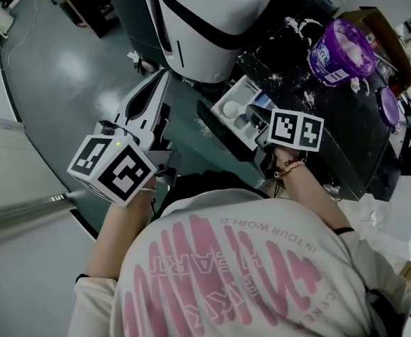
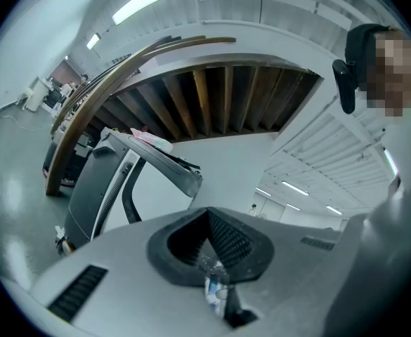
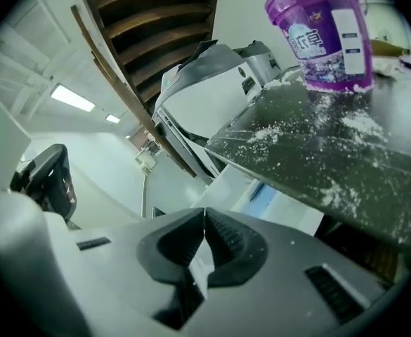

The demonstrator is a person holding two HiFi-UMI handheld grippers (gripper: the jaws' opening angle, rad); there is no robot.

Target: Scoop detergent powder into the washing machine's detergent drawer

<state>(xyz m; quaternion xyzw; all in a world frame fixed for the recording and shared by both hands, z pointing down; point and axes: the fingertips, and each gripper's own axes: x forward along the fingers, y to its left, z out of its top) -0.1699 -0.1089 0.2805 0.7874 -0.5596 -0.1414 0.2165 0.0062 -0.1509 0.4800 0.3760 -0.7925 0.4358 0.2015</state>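
Note:
In the head view the detergent drawer (image 1: 227,112) stands pulled out of the white washing machine (image 1: 205,20), with white compartments and something round and white inside. The purple detergent tub (image 1: 342,51) stands open on a black top (image 1: 331,125) dusted with spilled powder. My right gripper (image 1: 260,122) reaches to the drawer's right side. In the right gripper view the right gripper (image 3: 204,217) is shut, with a thin white strip between its pads that I cannot identify, and the purple tub (image 3: 324,30) stands above. My left gripper (image 1: 161,84) is left of the drawer. In its own view the left gripper (image 2: 209,220) is shut.
A purple lid (image 1: 389,105) lies on the black top, right of the tub. A cardboard box (image 1: 381,27) stands behind the tub. The washing machine (image 2: 96,188) rises at the left of the left gripper view. Green floor (image 1: 64,69) spreads left of the machine.

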